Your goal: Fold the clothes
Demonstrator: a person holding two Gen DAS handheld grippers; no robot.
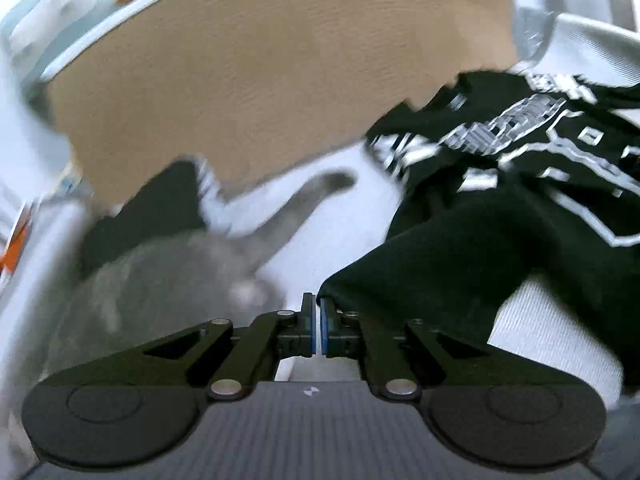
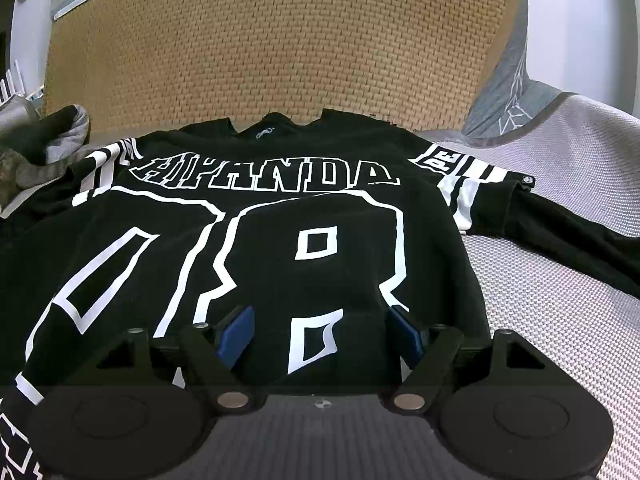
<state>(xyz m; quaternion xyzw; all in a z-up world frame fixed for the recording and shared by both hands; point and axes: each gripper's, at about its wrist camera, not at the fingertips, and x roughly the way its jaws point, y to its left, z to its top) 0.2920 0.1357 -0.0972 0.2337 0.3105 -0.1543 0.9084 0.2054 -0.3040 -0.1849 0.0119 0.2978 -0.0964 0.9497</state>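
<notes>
Soft black cotton jersey with white printed numbers (image 2: 248,240) lies flat on the white textured bed cover (image 2: 560,280), collar toward the tan woven headboard (image 2: 280,48); limp, light, best pinched at edges. Left hand-held gripper (image 1: 316,316) clenched on its sleeve edge; right hand-held gripper (image 2: 320,332) released above the hem

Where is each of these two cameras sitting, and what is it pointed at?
Left wrist view: rides on the left gripper, looking along its jaws, shut on a fold of the black jersey; blurred wicker headboard behind.
Right wrist view: rides on the right gripper, jaws open over the jersey's printed number, facing the same headboard.
Shared: jersey, headboard, white cover. No hand or sleeve shows.
</notes>
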